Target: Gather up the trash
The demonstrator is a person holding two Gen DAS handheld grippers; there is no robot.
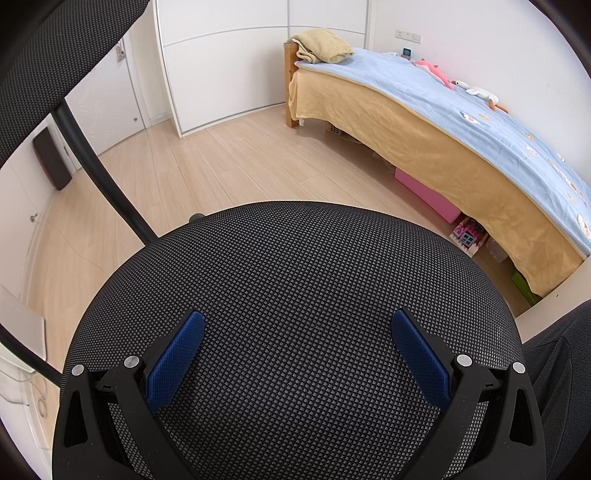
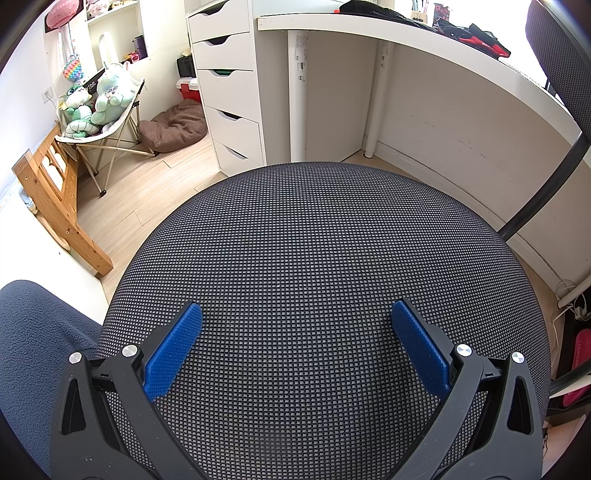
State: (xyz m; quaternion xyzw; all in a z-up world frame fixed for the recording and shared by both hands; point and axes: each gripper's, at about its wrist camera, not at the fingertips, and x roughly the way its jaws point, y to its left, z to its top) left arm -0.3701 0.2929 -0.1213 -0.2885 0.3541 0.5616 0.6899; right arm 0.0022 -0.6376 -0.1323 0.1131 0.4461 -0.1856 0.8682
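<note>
Both claws hang released over the chair seat (image 1: 295,295): left gripper (image 1: 297,325), right gripper (image 2: 297,315), nothing held

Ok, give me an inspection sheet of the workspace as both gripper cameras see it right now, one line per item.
Surface: black mesh office chair seat, bare, fills both views.
Job's things: nothing seen; no trash or bin in view.
Clutter: pink storage box and toys under the wooden bed with blue blanket; green plush toys on a folding chair; brown floor cushion; dark clothes on the white desk.
Grippers: left hand-held gripper open over the seat; right hand-held gripper open over the seat; both hold nothing.
Cables: white cords on the floor at the right edge.
Surroundings: light wood floor, white drawer unit.
</note>
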